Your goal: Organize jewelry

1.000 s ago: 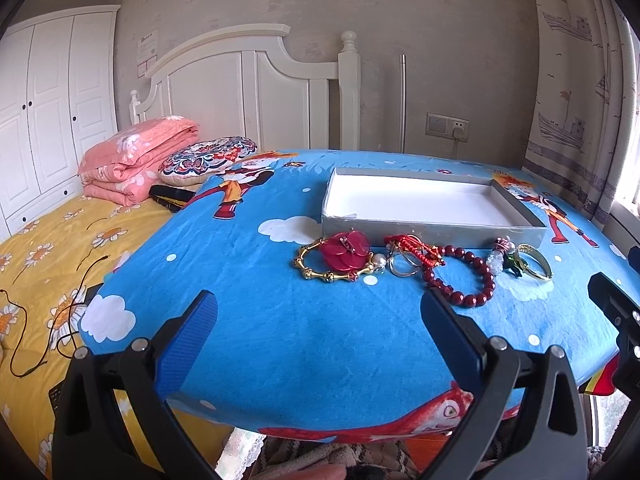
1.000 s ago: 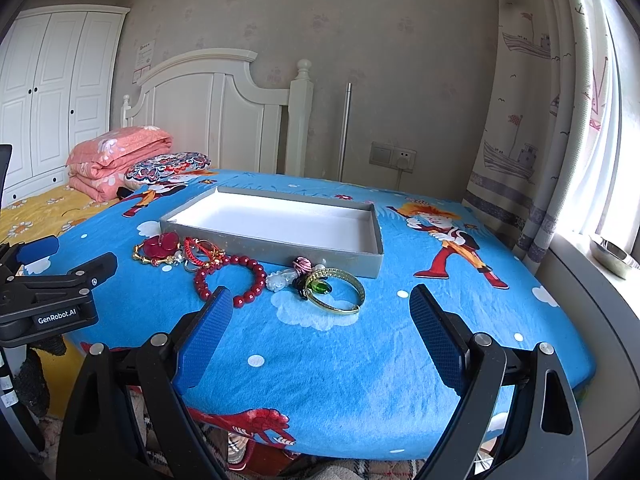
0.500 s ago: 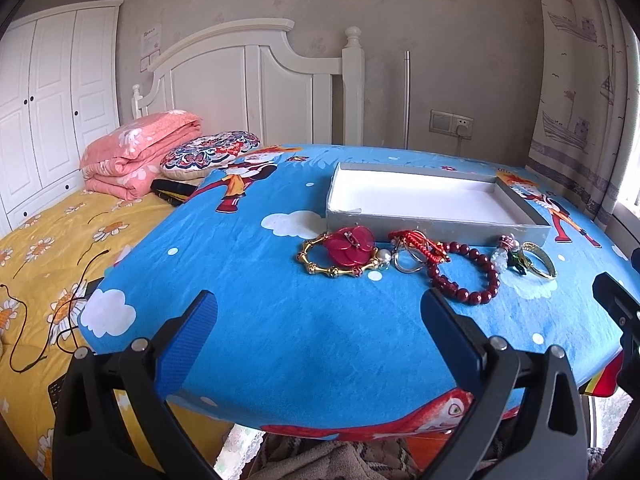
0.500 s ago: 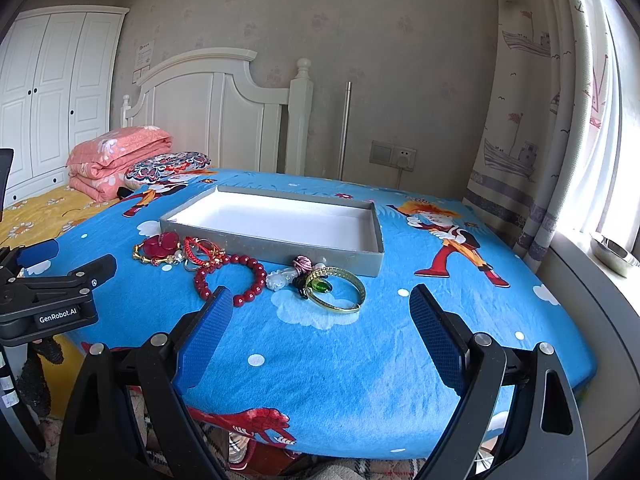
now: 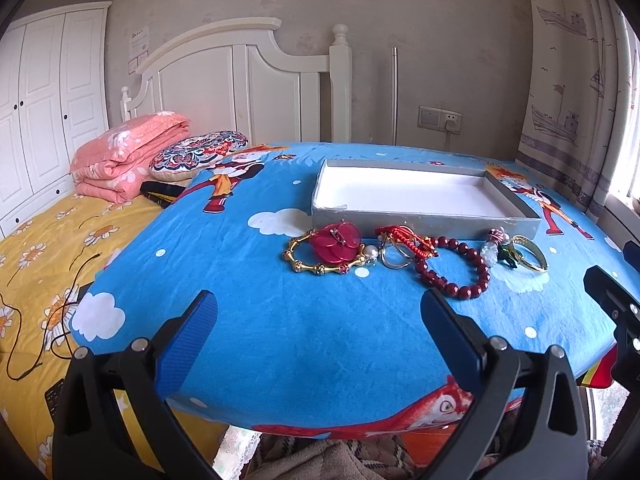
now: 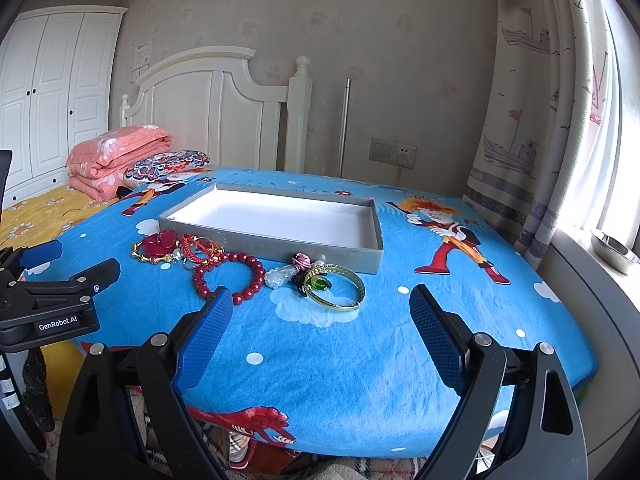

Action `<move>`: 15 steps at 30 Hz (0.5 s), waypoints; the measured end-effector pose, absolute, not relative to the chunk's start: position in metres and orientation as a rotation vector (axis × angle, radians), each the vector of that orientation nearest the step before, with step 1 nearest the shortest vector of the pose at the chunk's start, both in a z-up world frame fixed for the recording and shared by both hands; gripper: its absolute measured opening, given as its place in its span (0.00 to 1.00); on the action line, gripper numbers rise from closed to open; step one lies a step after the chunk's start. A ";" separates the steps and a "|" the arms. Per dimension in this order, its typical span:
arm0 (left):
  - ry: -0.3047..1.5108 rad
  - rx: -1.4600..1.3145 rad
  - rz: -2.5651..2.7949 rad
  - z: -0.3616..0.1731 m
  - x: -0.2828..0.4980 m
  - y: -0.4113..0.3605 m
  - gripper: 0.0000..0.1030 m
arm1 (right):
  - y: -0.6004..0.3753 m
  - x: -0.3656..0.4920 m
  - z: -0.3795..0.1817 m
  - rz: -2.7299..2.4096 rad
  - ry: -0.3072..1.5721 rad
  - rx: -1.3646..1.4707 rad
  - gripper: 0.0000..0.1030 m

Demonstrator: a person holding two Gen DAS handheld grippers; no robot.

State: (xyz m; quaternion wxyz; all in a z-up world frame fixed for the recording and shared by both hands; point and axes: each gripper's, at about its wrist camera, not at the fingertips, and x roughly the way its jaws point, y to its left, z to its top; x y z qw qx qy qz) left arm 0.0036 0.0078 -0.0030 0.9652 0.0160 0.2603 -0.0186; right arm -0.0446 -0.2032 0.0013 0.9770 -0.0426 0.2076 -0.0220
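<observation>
A grey box (image 5: 424, 220) with a white empty inside sits on the blue cartoon tablecloth (image 5: 280, 320); it also shows in the right wrist view (image 6: 320, 252). In front of it lie a gold bracelet with a red brooch (image 5: 334, 246), red cord and rings (image 5: 400, 246), a dark red bead bracelet (image 5: 456, 272) and a gold bangle with a green charm (image 6: 332, 284). My left gripper (image 5: 316, 320) is open and empty, short of the jewelry. My right gripper (image 6: 320, 320) is open and empty, just before the gold bangle.
A bed with yellow sheet (image 5: 36, 240), pink folded quilt (image 5: 128, 156) and patterned pillow (image 5: 200, 152) lies left of the table. A white headboard (image 5: 240, 88) and wall stand behind. Curtains (image 6: 560, 120) and a windowsill bowl (image 6: 616, 248) are at right.
Both grippers have moved slightly forward toward the jewelry, and the left view has tilted up a little. Nothing on the table has moved.
</observation>
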 end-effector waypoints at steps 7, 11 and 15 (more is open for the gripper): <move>0.537 0.016 -0.044 -0.005 0.006 0.011 0.96 | -0.207 -0.044 0.002 -0.044 0.429 -0.080 0.82; 0.549 0.016 -0.035 -0.007 0.009 0.012 0.96 | -0.207 -0.042 0.001 -0.043 0.437 -0.072 0.82; 0.570 0.016 -0.034 -0.010 0.013 0.012 0.96 | -0.211 -0.038 0.001 -0.046 0.446 -0.057 0.82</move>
